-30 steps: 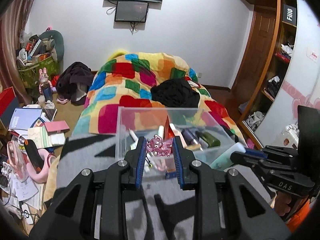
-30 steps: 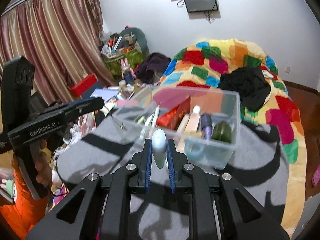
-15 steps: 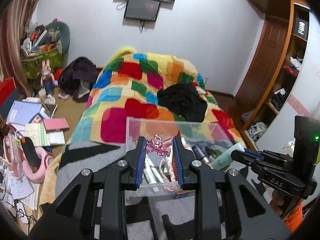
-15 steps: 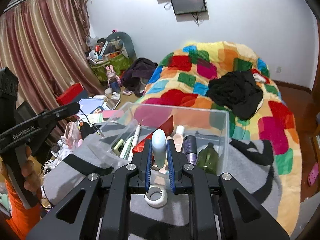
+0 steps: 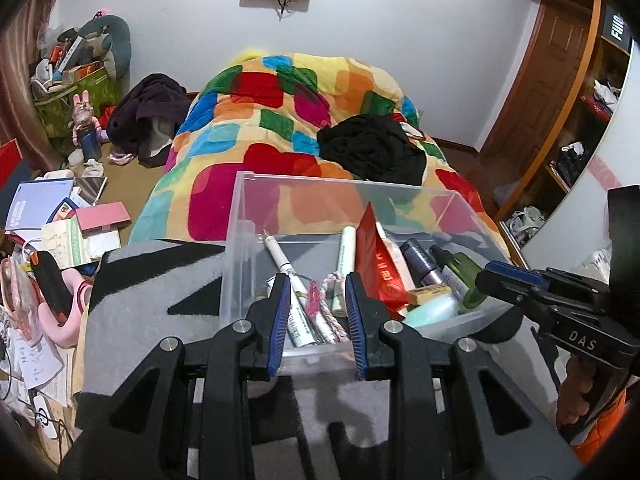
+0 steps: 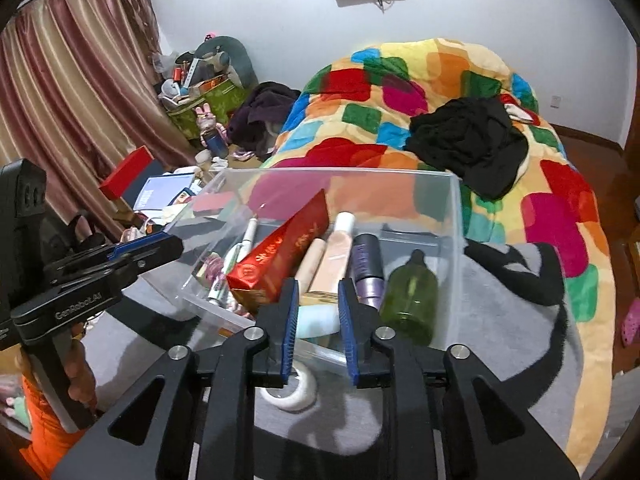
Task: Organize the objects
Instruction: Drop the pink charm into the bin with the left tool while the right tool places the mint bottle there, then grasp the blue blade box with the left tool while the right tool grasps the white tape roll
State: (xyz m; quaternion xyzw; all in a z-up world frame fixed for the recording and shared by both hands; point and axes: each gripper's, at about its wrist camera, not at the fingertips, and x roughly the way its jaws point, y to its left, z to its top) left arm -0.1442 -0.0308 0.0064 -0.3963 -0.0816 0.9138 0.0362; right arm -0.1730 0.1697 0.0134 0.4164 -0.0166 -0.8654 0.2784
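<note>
Clear rectangular plastic bin, on the grey-and-black fleece blanket, holds our items. Left gripper: jaws spread, empty, masking part of the pink trinket. Right gripper: jaws spread, empty, half hiding the pale-blue rounded tube. Only the right view shows the white tape ring outside the bin.

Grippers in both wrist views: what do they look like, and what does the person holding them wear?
Both the left gripper and right gripper are matte black angular linkages with silver pivot bolts and ribbed blue finger pads. White lettering marks their sides: "GenRobot.AI" on the left, "DAS" on the right. The bare hands emerge from orange sleeves.
</note>
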